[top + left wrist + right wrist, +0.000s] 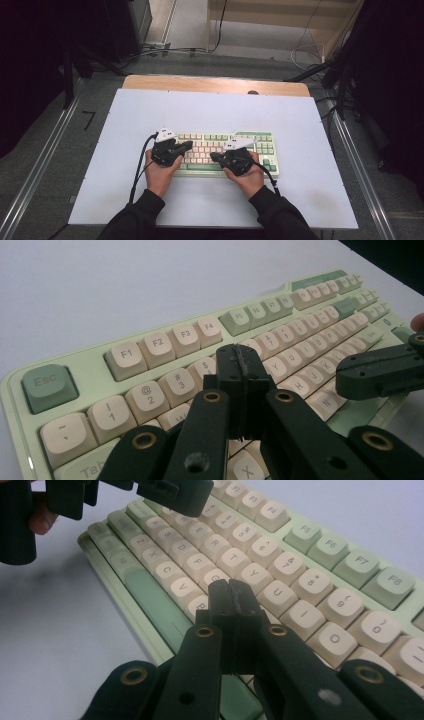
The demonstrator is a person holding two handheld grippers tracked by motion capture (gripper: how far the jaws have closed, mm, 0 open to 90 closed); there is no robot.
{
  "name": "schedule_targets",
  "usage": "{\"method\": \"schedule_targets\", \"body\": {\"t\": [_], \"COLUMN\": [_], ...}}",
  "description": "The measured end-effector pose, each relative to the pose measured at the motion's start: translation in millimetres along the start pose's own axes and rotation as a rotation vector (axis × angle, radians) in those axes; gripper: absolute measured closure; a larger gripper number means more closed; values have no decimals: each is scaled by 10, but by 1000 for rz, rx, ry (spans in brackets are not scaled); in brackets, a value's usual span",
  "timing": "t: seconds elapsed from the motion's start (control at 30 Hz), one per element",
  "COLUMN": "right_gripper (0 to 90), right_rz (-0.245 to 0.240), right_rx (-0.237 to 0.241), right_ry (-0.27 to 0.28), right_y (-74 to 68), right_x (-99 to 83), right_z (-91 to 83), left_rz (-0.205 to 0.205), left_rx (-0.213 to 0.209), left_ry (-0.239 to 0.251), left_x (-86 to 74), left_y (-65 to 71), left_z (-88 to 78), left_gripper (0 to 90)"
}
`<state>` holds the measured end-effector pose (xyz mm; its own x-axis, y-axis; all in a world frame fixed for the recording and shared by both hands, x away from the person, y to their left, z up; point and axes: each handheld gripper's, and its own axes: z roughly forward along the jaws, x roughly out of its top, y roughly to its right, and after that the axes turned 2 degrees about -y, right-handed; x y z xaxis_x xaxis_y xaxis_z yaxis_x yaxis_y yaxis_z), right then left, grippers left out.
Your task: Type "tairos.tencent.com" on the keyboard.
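A pale green keyboard (260, 141) with cream and green keys lies on the white table top, near its middle. My left gripper (188, 145) hovers over the keyboard's left half with its jaws pressed together and nothing between them. In the left gripper view its tips (241, 357) stand above the keyboard (70, 365), over the number and letter rows. My right gripper (214, 156) is over the lower middle keys, also shut and empty. In the right gripper view its tips (230, 594) sit just above the keyboard (350, 565), near the bottom letter row and the green space bar (150, 597).
The white table top (150, 110) has free room on every side of the keyboard. A wooden strip (215, 84) runs along its far edge. Metal rails flank the table, and cables lie on the floor beyond.
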<state>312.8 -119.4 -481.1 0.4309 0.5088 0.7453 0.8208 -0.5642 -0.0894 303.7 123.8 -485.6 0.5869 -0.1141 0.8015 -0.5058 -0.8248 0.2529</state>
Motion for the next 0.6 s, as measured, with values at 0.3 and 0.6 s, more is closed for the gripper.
{"method": "schedule_targets", "body": {"t": [0.3, 0.6], "right_gripper": [883, 883], "right_rz": [14, 25], "right_rx": [-13, -24], "right_ry": [12, 15], "right_y": [42, 102], "right_x": [-11, -35], "right_z": [-75, -117], "left_rz": [-7, -7], "left_rx": [-8, -17], "left_ry": [2, 1], "left_x": [1, 6], "left_y": [7, 30], "left_z": [5, 31], "left_gripper": [900, 900]}}
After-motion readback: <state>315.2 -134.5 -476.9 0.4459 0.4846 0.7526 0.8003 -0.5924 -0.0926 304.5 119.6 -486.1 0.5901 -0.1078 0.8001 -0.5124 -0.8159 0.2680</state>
